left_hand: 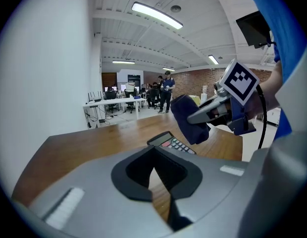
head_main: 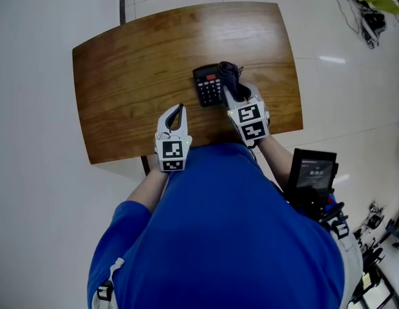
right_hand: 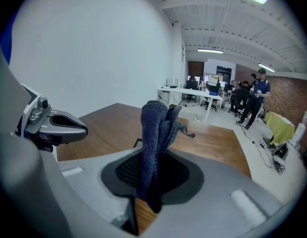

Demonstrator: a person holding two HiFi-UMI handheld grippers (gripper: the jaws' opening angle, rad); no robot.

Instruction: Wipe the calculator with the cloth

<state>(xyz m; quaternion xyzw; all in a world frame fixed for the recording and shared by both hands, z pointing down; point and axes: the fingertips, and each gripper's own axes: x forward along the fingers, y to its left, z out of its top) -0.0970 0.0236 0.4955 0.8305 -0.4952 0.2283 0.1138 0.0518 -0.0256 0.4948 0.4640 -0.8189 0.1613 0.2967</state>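
Because the wiping has to be done with the fabric rather than bare metal, the right tool [right_hand: 151, 175] is clamped on the cloth [right_hand: 156, 128]. The dark blue knit is pinched low between the jaws, so a thick bunch stands out past the tips as a soft pad. The head view shows that bunch over the right side of the calculator [head_main: 208, 87]. The calculator lies face up on the counter [head_main: 135, 69], a little right of middle and within easy reach of the person's body. From the left gripper view the cloth seems to hang just beside and slightly above the keys, and I cannot tell whether it touches them. The left tool [head_main: 179, 110] sits near the front edge of the counter, apart from the calculator. Its jaws are drawn together at the tips with nothing between them. It is likely parked there to keep out of the wiping path while remaining near enough to steady the calculator. That matters because a light calculator on smooth wood may well slide under a sideways stroke. By my reading the wipe is at or near its start, and the next move calls for gentle downward pressure.
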